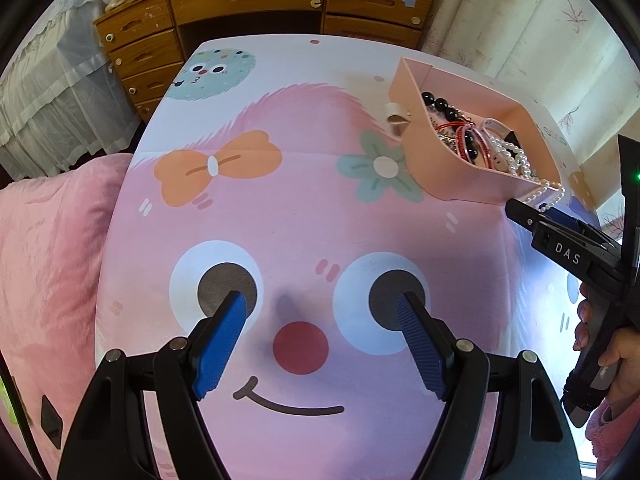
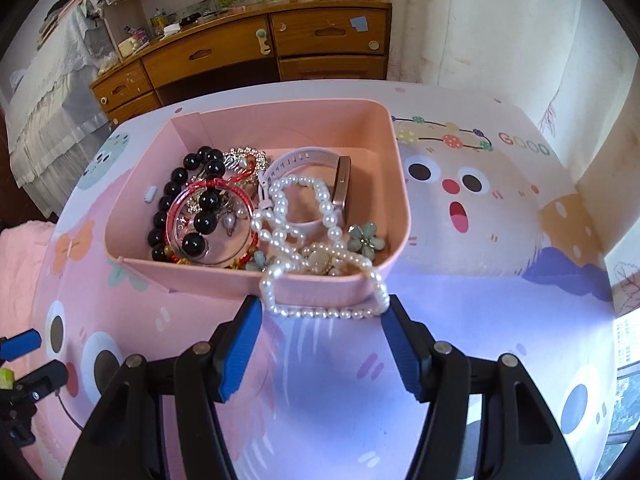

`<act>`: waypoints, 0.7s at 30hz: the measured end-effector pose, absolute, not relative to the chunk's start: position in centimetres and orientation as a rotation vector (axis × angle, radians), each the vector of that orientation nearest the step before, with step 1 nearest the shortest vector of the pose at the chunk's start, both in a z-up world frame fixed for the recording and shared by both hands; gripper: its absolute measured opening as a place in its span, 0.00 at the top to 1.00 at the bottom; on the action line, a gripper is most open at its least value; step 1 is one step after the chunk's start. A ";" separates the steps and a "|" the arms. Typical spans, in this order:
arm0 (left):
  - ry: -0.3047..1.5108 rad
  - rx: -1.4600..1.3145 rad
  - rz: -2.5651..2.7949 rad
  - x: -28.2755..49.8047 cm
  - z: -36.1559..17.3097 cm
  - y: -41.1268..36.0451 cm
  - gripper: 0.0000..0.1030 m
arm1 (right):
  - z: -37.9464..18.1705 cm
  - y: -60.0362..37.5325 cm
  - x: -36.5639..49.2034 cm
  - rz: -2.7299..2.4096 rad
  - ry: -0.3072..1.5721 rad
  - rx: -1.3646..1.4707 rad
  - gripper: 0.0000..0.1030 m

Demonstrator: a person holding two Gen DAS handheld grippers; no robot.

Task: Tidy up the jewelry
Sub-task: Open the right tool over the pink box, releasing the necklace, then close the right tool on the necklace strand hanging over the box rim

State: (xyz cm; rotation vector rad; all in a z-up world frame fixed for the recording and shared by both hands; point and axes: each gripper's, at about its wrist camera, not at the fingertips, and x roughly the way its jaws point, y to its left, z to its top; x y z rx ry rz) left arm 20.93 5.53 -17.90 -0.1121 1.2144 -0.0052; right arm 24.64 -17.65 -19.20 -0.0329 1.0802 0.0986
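Observation:
A pink open box (image 2: 402,200) on the cartoon-print cloth (image 2: 480,300) holds a jumble of jewelry: a black bead bracelet (image 2: 176,184), a red bangle (image 2: 173,216), a white watch band (image 2: 296,160) and green flower pieces (image 2: 366,236). A pearl necklace (image 2: 320,314) spills over the box's front wall. Its hanging loop lies between the fingertips of my right gripper (image 2: 322,302), which is open, and the pads do not press on it. My left gripper (image 1: 322,298) is open and empty above the cloth's pink face. From there, the box (image 1: 432,168) is at the right.
A wooden desk with drawers (image 1: 248,0) stands behind the table. A pink pillow (image 1: 48,260) lies off the left edge. A small white loop (image 1: 396,114) rests beside the box. A hand (image 1: 600,340) grips the right tool. Curtains hang at the right.

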 end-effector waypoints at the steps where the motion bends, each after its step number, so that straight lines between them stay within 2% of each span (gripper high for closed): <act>1: 1.215 -0.113 -0.003 21.0 -17.9 5.6 0.26 | -19.3 -17.6 24.6 0.097 1.078 -0.042 0.40; 5: 1.220 -0.122 0.002 21.1 -18.1 5.8 0.26 | -19.3 -17.6 24.6 0.079 1.085 -0.043 0.44; 7: 1.220 -0.127 0.004 21.2 -18.1 5.9 0.26 | -19.1 -17.4 24.5 0.088 1.089 -0.045 0.56; 11: 1.206 -0.139 0.007 21.2 -18.0 6.0 0.26 | -18.5 -17.4 24.6 0.075 1.108 -0.018 0.65; 12: 1.206 -0.143 0.006 21.2 -18.0 6.1 0.26 | -18.3 -17.3 24.6 0.067 1.114 -0.021 0.70; 15: 1.211 -0.152 0.001 21.3 -18.1 6.1 0.26 | -17.6 -17.3 24.6 0.067 1.119 -0.024 0.96; 21: 1.199 -0.147 -0.012 21.4 -17.8 5.8 0.26 | -16.5 -17.7 24.4 0.092 1.124 0.023 0.96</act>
